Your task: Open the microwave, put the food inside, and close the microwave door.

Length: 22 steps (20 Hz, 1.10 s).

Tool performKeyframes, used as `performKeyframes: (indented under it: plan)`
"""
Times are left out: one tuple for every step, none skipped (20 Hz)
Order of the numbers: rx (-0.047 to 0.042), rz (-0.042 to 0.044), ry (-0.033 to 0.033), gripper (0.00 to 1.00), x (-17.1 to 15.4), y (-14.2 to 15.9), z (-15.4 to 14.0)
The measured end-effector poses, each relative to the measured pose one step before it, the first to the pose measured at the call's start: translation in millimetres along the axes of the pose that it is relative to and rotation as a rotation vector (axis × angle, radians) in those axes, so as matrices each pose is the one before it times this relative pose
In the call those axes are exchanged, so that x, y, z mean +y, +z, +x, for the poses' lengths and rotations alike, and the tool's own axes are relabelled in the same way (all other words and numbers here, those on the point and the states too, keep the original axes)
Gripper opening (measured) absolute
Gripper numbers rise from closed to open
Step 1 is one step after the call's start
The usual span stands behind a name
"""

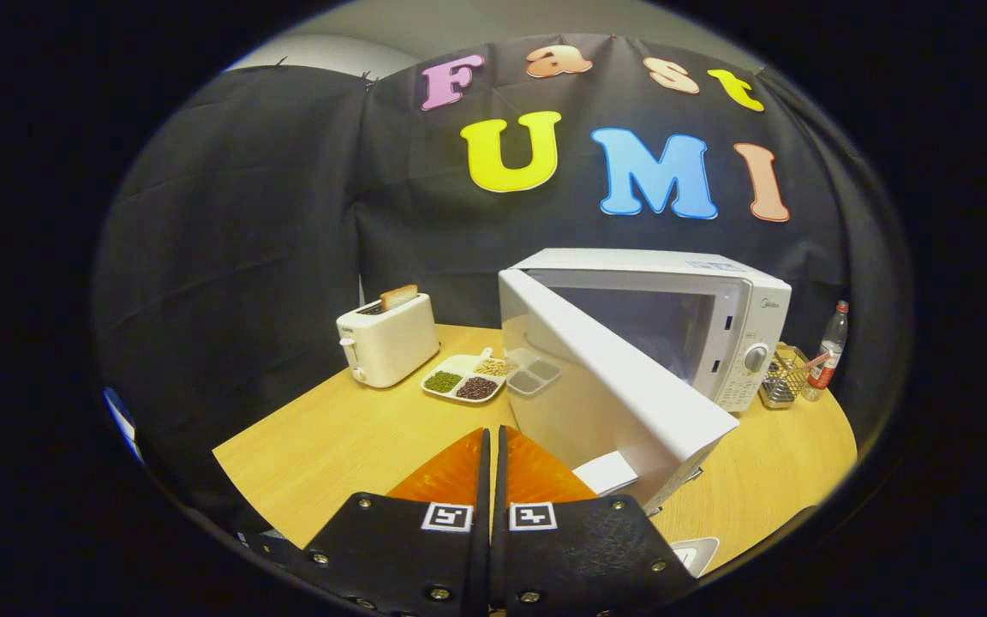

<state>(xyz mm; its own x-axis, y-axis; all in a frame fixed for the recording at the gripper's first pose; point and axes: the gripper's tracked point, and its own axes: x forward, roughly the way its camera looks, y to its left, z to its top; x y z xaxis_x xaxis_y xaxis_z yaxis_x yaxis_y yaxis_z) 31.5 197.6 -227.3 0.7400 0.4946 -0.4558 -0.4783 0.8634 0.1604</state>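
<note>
A white microwave [699, 317] stands on the wooden table [331, 437], its door [605, 386] swung wide open toward me. A white divided plate [463, 377] with green, dark and pale beans lies between the toaster and the door, reflected in the door's face. My gripper [493, 441] is shut, its fingers pressed together with nothing between them, tips pointing at the plate from the near side, just left of the door's free edge.
A white toaster [386, 338] with a slice of bread stands left of the plate. Right of the microwave are a wire rack [780, 377] and a bottle [829, 347]. A white card [605, 471] lies under the door's corner. Black cloth walls the back.
</note>
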Motion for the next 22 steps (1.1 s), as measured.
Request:
performKeyframes:
  plan:
    - [0.00334, 0.00646, -0.00768, 0.02, -6.57, 0.72, 1.55]
    - [0.00283, 0.00367, -0.00828, 0.02, -6.75, -0.10, 2.71]
    - [0.00309, 0.00105, -0.01037, 0.02, -7.62, 0.71, 2.56]
    - [0.00236, 0.00112, -0.01062, 0.02, -6.71, -0.38, 2.55]
    - [0.00062, 0.00326, -0.00866, 0.02, -6.96, 1.35, 2.36]
    - [-0.00135, 0.00468, -0.00800, 0.02, -7.63, 0.79, 2.89]
    - [-0.00216, 0.00390, -0.00771, 0.02, -6.57, 2.40, 3.69]
    - [-0.00210, 0.00208, -0.01041, 0.02, -6.82, 1.63, 2.61]
    - [-0.00368, 0.00157, -0.01226, 0.02, -7.59, 2.09, 3.14]
    - [-0.00315, 0.00276, -0.01214, 0.02, -7.39, 1.37, 3.02]
    - [-0.00352, 0.00478, -0.00975, 0.02, -6.90, 3.84, 4.16]
    - [-0.00197, 0.00689, -0.01036, 0.02, -7.43, 1.99, 4.77]
    - [-0.00195, 0.00778, -0.01062, 0.02, -4.01, 1.63, 1.35]
    - [-0.00225, 0.00740, -0.01104, 0.02, -7.34, 2.11, 4.59]
    - [-0.00185, 0.00701, -0.01089, 0.02, -6.99, 2.67, 4.23]
    - [-0.00222, 0.00730, -0.00995, 0.02, -6.71, 0.97, 3.66]
    - [-0.00149, 0.00495, -0.00886, 0.02, -5.09, 2.23, 4.81]
    - [-0.00304, 0.00041, -0.00879, 0.02, -5.26, 2.05, 4.43]
    - [-0.00356, -0.00253, -0.00854, 0.02, -4.96, 2.53, 4.49]
    - [-0.00101, -0.00234, -0.00151, 0.02, -2.67, 0.30, 4.56]
    - [-0.00134, -0.00236, -0.00492, 0.02, -3.53, 1.59, 4.84]
    - [-0.00186, -0.00266, -0.00587, 0.02, -3.68, 1.26, 3.72]
